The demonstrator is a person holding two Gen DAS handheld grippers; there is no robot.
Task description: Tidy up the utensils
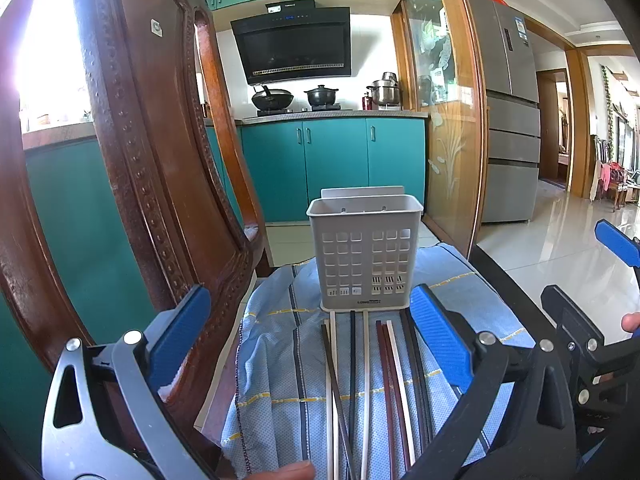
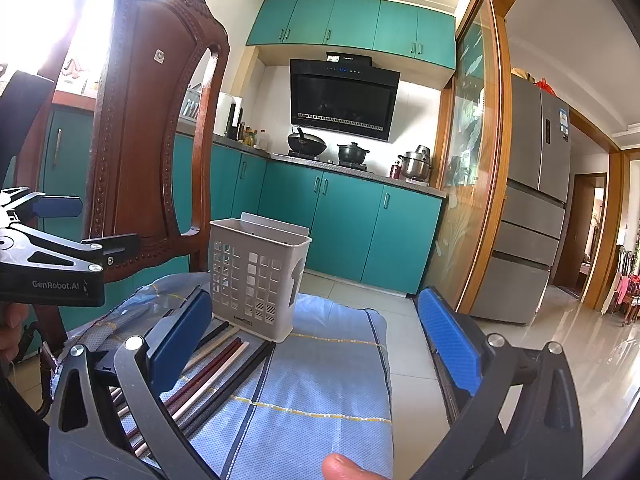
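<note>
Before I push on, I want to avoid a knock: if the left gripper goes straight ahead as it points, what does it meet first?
Probably the grey utensil basket, standing upright dead ahead between the open left gripper's fingers. The chopsticks lie lower on the blue cloth; depth is unclear.

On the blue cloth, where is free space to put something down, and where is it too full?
The free patch is the cloth to the right of the chopsticks, in front of the white basket and out to the cloth's right edge. It is crowded directly in front of the basket's left part, where the chopsticks lie side by side. Both grippers' jaws are open, holding nothing.
</note>
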